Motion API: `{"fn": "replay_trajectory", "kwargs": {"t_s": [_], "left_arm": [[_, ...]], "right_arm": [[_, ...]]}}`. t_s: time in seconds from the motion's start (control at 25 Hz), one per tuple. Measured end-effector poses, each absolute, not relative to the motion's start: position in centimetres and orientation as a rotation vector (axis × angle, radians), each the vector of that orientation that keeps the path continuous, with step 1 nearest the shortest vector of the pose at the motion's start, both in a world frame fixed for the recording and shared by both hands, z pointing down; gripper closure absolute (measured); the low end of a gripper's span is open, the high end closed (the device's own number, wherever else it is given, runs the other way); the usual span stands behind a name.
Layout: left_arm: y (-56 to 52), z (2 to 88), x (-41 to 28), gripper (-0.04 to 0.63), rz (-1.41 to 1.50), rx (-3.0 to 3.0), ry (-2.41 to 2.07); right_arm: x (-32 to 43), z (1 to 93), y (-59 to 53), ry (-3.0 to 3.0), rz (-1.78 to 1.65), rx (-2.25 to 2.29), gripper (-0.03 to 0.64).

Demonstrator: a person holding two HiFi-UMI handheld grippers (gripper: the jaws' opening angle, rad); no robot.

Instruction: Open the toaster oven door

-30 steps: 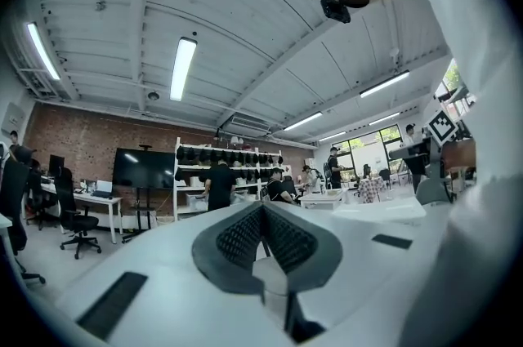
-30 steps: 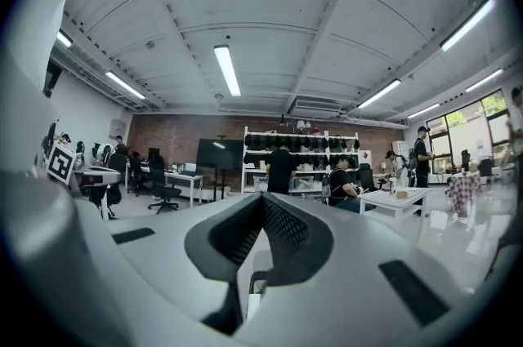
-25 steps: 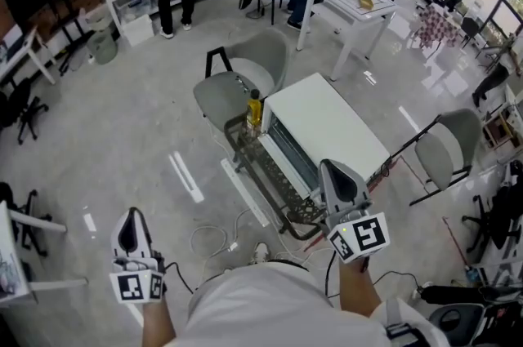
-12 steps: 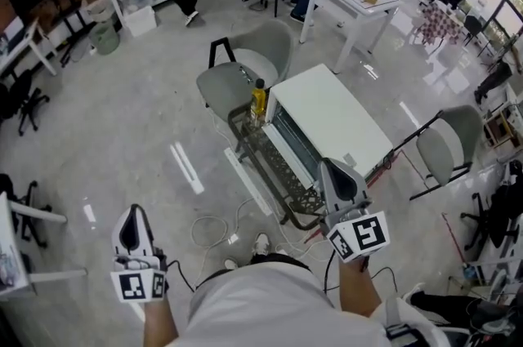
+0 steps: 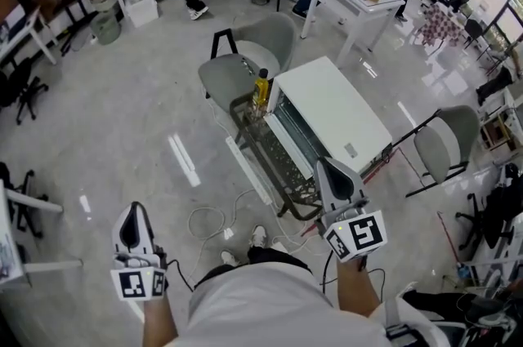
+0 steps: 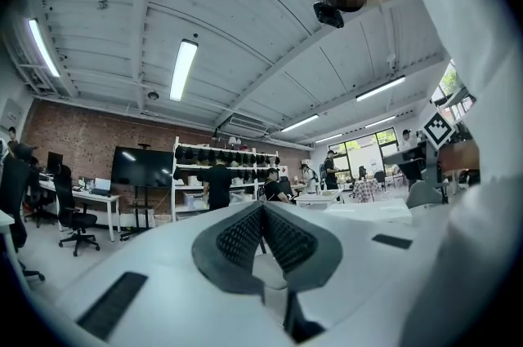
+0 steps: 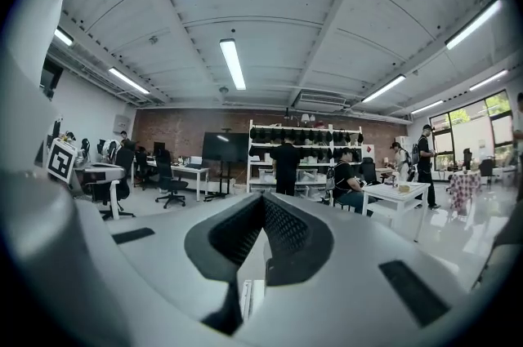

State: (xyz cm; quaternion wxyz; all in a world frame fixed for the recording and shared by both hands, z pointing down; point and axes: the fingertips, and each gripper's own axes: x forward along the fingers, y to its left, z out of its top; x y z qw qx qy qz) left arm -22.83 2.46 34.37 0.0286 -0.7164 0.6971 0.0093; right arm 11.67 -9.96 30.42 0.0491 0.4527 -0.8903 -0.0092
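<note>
Grey office floor (image 5: 147, 117): door (image 5: 288, 140) of the toaster oven (image 5: 328, 113) looks shut, ahead of the fingers (image 7: 286, 227); left gripper (image 5: 135, 216) and right gripper (image 5: 329, 172) pinched together, empty.

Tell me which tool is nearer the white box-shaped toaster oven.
Right. The right tool is beside the toaster oven's near corner; the left tool is far off, over the floor.

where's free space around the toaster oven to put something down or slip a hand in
The white top of the toaster oven is mostly bare. A narrow strip of mesh table along its glass door is free. Crowded: the far end, where the yellow bottle stands by the grey chair, and the floor at the near end, with cables.
</note>
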Motion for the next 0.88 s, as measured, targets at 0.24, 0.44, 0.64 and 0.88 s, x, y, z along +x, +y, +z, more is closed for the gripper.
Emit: {"fn": "replay_trajectory", "kwargs": {"t_s": [0.24,0.44,0.64,0.88], "left_arm": [[3.8,35.3,-23.2,0.578,0.023,-2.221,2.171],[5.1,35.3,-23.0,0.578,0.020,-2.225,2.177],[5.8,35.2,-22.9,0.578,0.020,-2.235,2.164],[6.7,35.7,-23.3,0.578,0.025,-2.258,2.160]], "right_arm": [[10.8,30.6,-8.3,-2.689,-0.097,1.326,0.595],[10.4,29.9,-7.1,-2.706,-0.125,1.320,0.595],[10.3,29.8,-6.3,-2.706,-0.126,1.327,0.595],[10.2,30.5,-4.9,-2.692,-0.108,1.344,0.595]]}}
